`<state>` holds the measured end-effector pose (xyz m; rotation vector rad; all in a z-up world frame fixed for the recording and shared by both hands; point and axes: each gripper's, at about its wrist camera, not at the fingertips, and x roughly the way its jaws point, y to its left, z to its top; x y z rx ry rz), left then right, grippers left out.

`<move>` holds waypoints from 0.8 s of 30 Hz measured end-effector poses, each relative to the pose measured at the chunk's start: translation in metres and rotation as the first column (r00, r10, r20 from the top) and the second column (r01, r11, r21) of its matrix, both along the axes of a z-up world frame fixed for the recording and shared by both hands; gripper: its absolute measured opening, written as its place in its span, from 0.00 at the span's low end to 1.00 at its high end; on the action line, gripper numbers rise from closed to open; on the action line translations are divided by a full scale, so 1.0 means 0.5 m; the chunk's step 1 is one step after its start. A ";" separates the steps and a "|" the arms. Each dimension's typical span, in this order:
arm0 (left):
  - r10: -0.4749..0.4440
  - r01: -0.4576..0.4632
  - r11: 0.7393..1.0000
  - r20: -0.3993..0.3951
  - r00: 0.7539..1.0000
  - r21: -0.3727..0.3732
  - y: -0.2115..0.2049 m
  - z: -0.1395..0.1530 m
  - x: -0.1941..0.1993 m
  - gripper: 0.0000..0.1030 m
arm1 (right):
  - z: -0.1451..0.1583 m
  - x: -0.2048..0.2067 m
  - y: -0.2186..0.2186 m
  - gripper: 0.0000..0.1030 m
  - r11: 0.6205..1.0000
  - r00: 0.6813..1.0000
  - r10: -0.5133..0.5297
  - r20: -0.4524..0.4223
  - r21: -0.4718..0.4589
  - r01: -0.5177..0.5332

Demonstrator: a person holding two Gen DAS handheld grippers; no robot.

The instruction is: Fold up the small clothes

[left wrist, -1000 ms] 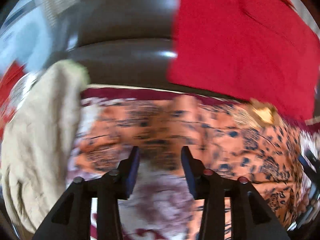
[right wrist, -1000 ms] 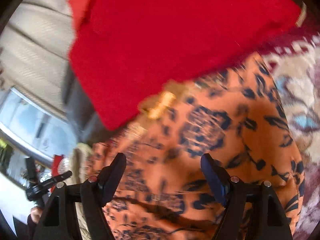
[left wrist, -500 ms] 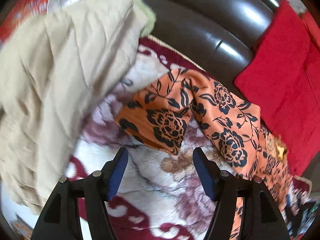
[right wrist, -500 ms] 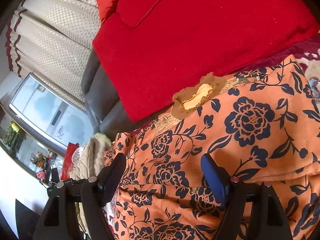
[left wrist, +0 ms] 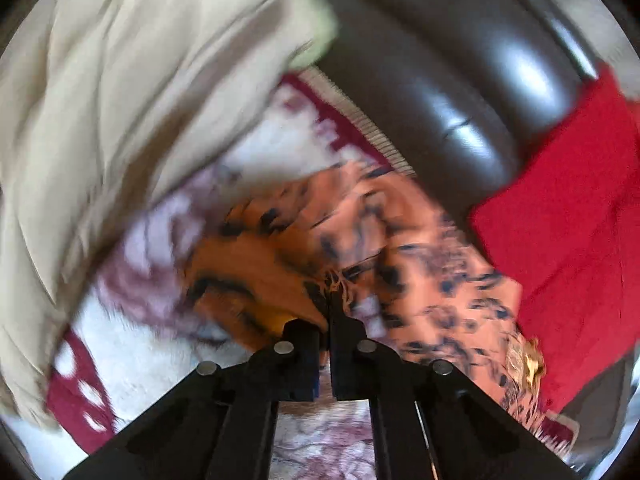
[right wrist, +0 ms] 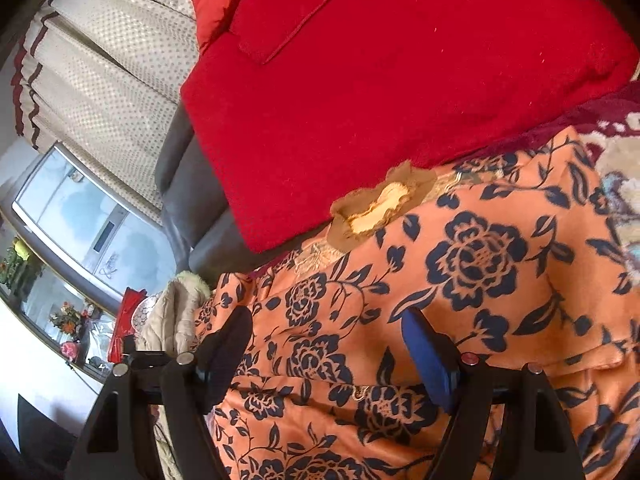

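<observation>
Left tongs angled steeply downward, jaws just closed tight together. Right tongs tilted gently downward, jaws wide apart.

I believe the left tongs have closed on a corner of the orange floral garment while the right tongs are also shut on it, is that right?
Not quite: the right tongs stand open above the orange floral garment, pads apart and gripping nothing, as the right wrist view shows. The rest holds: in the left wrist view the left tongs have just closed on a corner of that garment.
</observation>
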<state>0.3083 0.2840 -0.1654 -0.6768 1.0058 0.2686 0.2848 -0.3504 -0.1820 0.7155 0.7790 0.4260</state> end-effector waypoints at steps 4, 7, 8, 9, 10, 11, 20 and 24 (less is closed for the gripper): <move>-0.183 0.178 0.978 0.035 0.983 0.105 -0.102 0.150 0.028 0.03 | 0.008 -0.008 -0.024 0.78 0.999 0.999 -0.037 0.019 0.013 0.036; -0.337 0.323 0.929 0.050 0.940 0.182 -0.218 0.257 0.050 0.03 | 0.015 -0.011 -0.045 0.78 0.997 0.997 -0.068 0.026 0.029 0.068; -0.399 0.380 0.899 0.048 0.916 0.219 -0.270 0.292 0.058 0.03 | 0.018 -0.012 -0.053 0.78 0.996 0.996 -0.081 0.027 0.041 0.080; -0.468 0.443 0.858 0.042 0.883 0.261 -0.334 0.328 0.063 0.03 | 0.021 -0.013 -0.060 0.78 0.995 0.995 -0.091 0.029 0.051 0.090; -0.520 0.489 0.823 0.037 0.853 0.290 -0.384 0.352 0.066 0.03 | 0.023 -0.014 -0.066 0.78 0.994 0.995 -0.099 0.031 0.057 0.097; -0.570 0.533 0.785 0.029 0.821 0.316 -0.436 0.372 0.069 0.03 | 0.026 -0.016 -0.073 0.78 0.992 0.993 -0.110 0.034 0.063 0.108; -0.845 0.776 0.506 0.036 0.533 0.378 -0.843 0.477 0.082 0.29 | 0.031 -0.031 -0.152 0.78 0.973 0.980 -0.195 0.029 0.128 0.190; -0.880 0.790 0.442 0.032 0.475 0.426 -0.899 0.490 0.053 0.59 | 0.023 -0.032 -0.188 0.78 0.962 0.976 -0.220 -0.007 0.163 0.218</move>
